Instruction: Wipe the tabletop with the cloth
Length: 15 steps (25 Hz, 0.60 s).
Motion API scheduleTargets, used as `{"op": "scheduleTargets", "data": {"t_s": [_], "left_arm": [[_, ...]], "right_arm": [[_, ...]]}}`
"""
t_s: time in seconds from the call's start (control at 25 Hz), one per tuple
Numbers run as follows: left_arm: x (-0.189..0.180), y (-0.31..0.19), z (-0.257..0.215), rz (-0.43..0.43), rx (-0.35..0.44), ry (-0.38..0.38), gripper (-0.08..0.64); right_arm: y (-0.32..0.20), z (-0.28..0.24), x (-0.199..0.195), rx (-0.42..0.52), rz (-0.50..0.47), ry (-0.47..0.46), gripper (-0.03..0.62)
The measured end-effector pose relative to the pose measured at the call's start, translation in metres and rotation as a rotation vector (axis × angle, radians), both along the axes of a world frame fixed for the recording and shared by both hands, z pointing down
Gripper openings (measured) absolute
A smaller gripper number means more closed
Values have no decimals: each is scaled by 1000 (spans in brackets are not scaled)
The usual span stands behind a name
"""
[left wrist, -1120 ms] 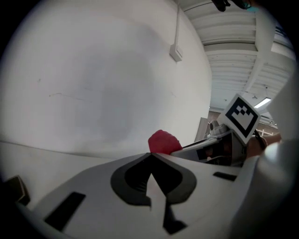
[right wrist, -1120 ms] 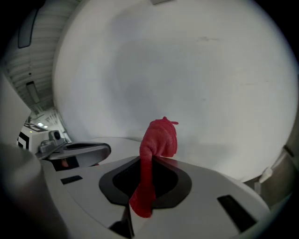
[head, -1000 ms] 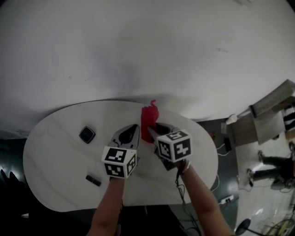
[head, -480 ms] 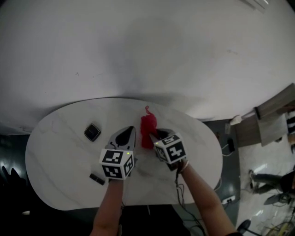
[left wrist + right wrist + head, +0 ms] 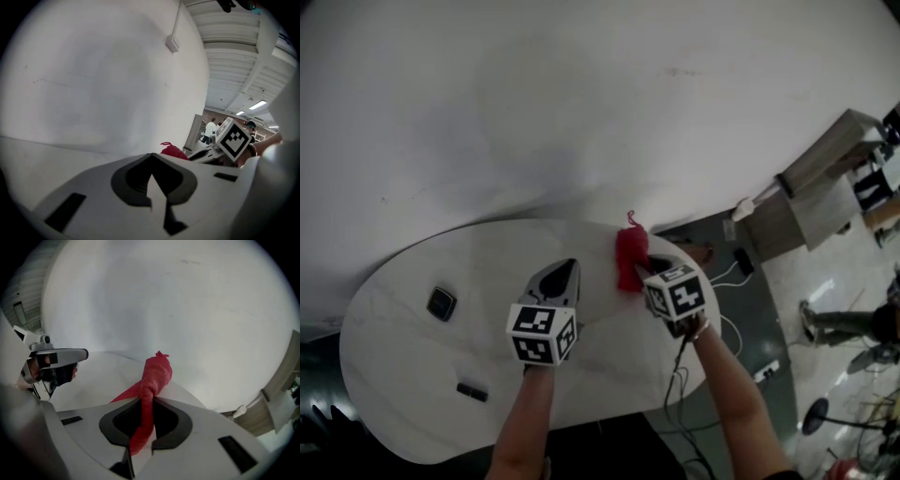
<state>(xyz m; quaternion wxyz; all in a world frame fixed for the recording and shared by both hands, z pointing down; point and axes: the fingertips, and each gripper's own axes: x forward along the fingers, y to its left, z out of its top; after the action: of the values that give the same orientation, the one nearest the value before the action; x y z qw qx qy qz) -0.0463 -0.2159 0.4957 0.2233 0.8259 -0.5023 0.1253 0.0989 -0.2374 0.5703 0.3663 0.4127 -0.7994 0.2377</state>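
Observation:
A red cloth (image 5: 631,258) is bunched up and pinched in my right gripper (image 5: 639,269), which is shut on it above the far right part of the white oval tabletop (image 5: 394,366). In the right gripper view the cloth (image 5: 152,380) sticks out forward from between the jaws, with a fold trailing left. My left gripper (image 5: 565,273) hovers beside it, to the left, jaws shut with nothing in them. From the left gripper view the cloth (image 5: 173,150) peeks over the jaws, with the right gripper's marker cube (image 5: 233,138) at the right.
A small dark square object (image 5: 441,303) and a dark flat bar (image 5: 472,392) lie on the table's left part. A white wall (image 5: 581,103) rises behind the table. Off the right edge are cables (image 5: 727,277), wooden furniture (image 5: 806,187) and a person's legs (image 5: 844,323).
My right gripper has carried the cloth to the right, toward the table's far right edge. The left gripper has stayed about where it was. The head view has swung right.

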Motion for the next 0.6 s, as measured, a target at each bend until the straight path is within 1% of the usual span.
{"op": "scheduleTargets", "data": {"t_s": [0.2, 0.32, 0.4, 0.48, 0.52, 0.6], "left_arm": [[46, -4, -2, 81, 2, 7, 2], [63, 0, -6, 109, 7, 11, 2], [68, 3, -10, 116, 12, 10, 2], [67, 7, -15, 115, 23, 8, 2], [63, 9, -19, 111, 29, 5, 2], [49, 14, -26, 91, 42, -1, 2]], "right_arm": [[-2, 1, 86, 8, 155, 65, 48], [0, -3, 133, 23, 244, 140, 48], [3, -10, 159, 34, 303, 195, 48], [10, -21, 171, 49, 346, 204, 48], [15, -30, 170, 61, 354, 182, 48], [25, -49, 148, 84, 334, 94, 47]]}}
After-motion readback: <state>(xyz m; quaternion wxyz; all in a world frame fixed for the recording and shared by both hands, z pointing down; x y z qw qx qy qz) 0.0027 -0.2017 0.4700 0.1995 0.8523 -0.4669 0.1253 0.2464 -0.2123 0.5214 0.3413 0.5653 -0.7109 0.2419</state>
